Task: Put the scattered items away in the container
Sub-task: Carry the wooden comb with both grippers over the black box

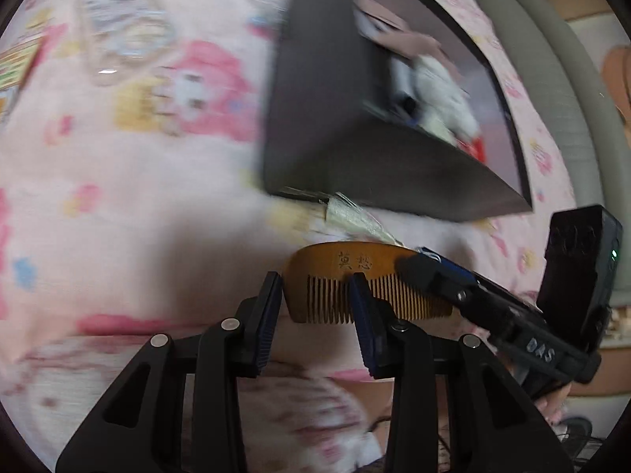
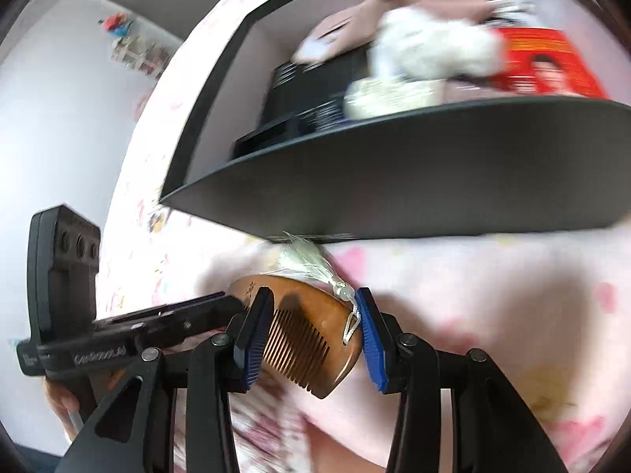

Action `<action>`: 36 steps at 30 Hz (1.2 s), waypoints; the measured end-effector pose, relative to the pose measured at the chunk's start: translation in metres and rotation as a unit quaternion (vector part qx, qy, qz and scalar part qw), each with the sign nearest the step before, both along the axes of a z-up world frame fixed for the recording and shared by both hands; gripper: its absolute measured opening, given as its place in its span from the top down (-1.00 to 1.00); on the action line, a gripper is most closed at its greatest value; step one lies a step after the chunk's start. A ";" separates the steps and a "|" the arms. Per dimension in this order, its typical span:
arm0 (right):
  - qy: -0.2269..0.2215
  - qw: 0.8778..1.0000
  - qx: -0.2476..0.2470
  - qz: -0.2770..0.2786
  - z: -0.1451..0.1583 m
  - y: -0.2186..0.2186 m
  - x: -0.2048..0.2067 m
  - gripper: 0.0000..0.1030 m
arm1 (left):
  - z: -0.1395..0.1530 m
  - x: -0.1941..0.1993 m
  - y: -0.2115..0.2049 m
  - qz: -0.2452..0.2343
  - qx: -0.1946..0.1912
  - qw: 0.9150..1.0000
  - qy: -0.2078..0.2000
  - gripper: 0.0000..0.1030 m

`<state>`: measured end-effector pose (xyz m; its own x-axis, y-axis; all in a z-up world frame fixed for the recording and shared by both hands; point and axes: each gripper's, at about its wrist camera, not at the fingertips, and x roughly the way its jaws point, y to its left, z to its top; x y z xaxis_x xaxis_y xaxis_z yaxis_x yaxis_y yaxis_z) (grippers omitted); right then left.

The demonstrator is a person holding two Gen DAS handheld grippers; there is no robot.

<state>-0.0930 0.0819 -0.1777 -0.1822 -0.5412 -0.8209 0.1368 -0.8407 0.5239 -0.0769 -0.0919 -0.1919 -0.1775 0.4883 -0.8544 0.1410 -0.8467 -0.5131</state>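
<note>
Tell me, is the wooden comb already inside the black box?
No, the comb lies outside the black box, on the pink sheet.

Comb (image 2: 303,335): wood, varnished, smooth with a soft sheen; characters cut into its spine; a pale silky thread tassel (image 2: 305,262) on a white cord.

Box (image 1: 355,149): matt dark grey board, smooth walls, paler lining inside.

Bedspread (image 1: 138,197): soft cloth, matt, printed pink with cartoon figures.

In the box: a fluffy white plush thing (image 2: 430,49); a glossy red printed packet (image 2: 548,63); a dull pink piece, cloth or paper I cannot tell.

My left claw (image 1: 315,311) and my right claw (image 2: 311,335): matt black plastic, ribbed blue rubbery pads (image 2: 372,343), bright metal pins at the joints.

Near the bedspread's far left edge: a clear glossy pouch (image 1: 118,31), blurred.
</note>
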 end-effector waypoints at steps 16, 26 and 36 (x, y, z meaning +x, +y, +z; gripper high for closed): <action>-0.015 0.999 0.048 0.007 -0.038 0.021 -0.001 0.20 | -0.028 -0.019 0.045 -0.030 -0.042 0.998 -0.021 -0.03; 0.031 0.999 0.013 -0.018 0.010 0.047 -0.008 0.33 | 0.028 -0.004 0.051 -0.030 -0.001 0.999 0.040 0.15; 0.097 0.995 -0.009 -0.016 0.088 0.068 -0.018 0.32 | 0.110 -0.025 0.048 -0.003 0.011 0.991 0.131 0.18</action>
